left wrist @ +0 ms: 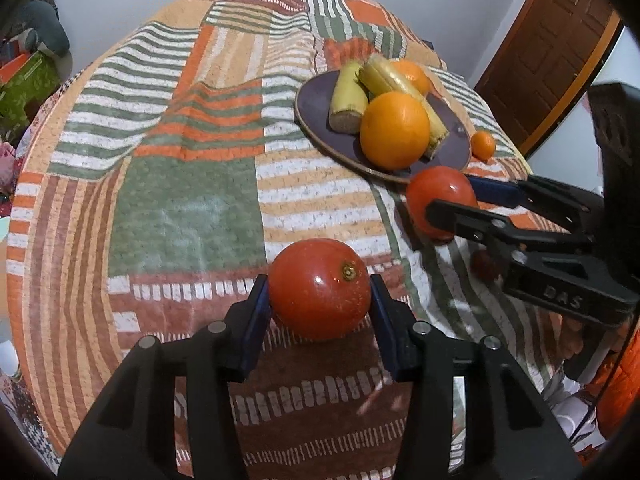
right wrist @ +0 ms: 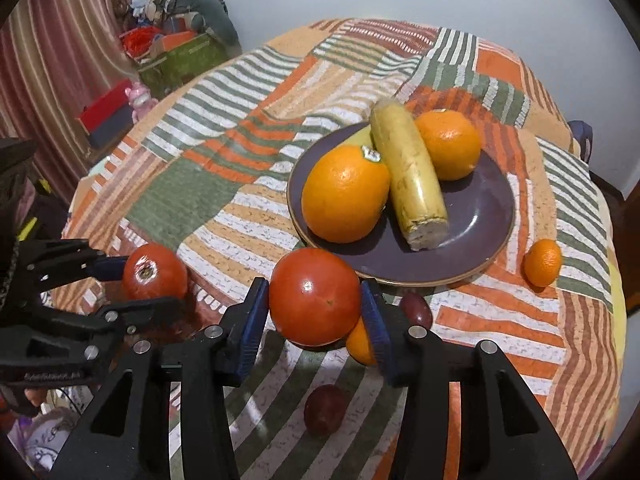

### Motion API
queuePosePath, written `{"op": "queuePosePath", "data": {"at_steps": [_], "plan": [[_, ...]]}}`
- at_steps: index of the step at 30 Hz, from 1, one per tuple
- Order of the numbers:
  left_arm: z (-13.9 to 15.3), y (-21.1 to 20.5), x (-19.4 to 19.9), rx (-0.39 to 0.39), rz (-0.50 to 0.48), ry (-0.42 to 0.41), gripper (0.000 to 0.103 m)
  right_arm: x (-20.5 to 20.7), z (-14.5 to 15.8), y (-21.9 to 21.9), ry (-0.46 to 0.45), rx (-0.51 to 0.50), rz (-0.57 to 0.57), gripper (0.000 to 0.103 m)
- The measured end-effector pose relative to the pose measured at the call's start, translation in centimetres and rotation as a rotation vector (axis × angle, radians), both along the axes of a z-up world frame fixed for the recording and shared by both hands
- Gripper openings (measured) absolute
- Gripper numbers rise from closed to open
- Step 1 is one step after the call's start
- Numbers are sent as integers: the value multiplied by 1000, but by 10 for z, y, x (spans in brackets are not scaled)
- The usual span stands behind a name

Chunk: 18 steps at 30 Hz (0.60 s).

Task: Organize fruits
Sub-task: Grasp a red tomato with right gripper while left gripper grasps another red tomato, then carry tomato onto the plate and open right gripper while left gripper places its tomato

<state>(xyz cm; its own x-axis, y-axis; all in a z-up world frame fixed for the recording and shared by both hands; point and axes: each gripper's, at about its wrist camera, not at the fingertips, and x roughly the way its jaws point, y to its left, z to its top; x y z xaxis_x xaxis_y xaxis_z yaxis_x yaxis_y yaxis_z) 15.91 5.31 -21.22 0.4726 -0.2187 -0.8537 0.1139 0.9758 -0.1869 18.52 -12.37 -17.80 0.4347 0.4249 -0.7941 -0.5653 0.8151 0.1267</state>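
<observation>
My left gripper [left wrist: 319, 292] is shut on a red tomato [left wrist: 319, 289] above the striped tablecloth; it also shows in the right wrist view [right wrist: 154, 270]. My right gripper [right wrist: 315, 304] is shut on a second red tomato [right wrist: 315, 297], just in front of the dark purple plate [right wrist: 480, 224]; this tomato shows in the left wrist view [left wrist: 440, 196]. The plate holds two oranges [right wrist: 346, 194] and banana pieces [right wrist: 408, 172]. A small mandarin [right wrist: 543, 262] lies on the cloth right of the plate.
Under my right gripper lie a small orange fruit [right wrist: 360, 346] and two dark red fruits [right wrist: 325, 408]. The tablecloth [left wrist: 180, 200] covers a round table. Boxes and toys [right wrist: 176, 56] stand beyond the far left edge. A wooden door [left wrist: 552, 52] is at the right.
</observation>
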Motion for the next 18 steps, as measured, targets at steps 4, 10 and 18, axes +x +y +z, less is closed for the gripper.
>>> {"op": "queuePosePath", "data": {"at_steps": [4,10,18], "plan": [[12,-2,8,-3,2,-28,48,-2,14,-11,-31,34,-21,44],[36,-16,22,9,-26,-96,48,5,32,-34,-69,80,-72,44],[64,-45,48,21,-89,-172,48,18,48,-67,-121,91,-160,44]]}}
